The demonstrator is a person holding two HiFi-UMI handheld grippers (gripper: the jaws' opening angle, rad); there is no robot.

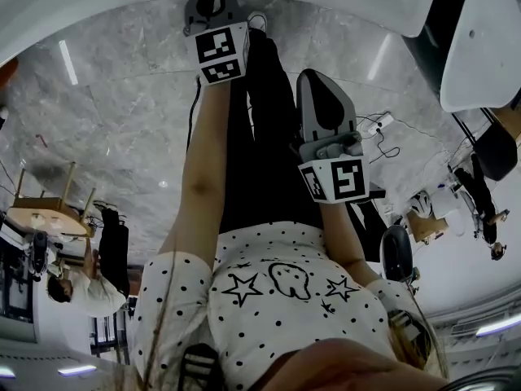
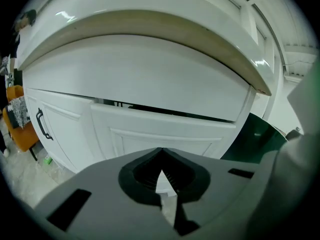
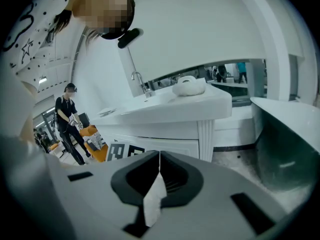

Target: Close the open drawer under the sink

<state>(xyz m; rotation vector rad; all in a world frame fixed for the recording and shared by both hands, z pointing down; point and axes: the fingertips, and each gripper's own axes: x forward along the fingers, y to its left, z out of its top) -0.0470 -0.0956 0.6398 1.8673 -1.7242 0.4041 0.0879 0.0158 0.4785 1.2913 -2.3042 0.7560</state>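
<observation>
In the left gripper view the white drawer front under the sink counter stands slightly pulled out, with a dark gap along its top edge. My left gripper is shut with nothing between its jaws and hangs a short way in front of the drawer, not touching it. My right gripper is shut and empty too, aimed at the far end of the vanity with its faucet. In the head view both grippers show over the person's dark trousers.
A cabinet door with a black handle sits left of the drawer. A dark green tub stands to the right. An orange chair and a person in black are beyond the vanity. A white round object rests on the counter.
</observation>
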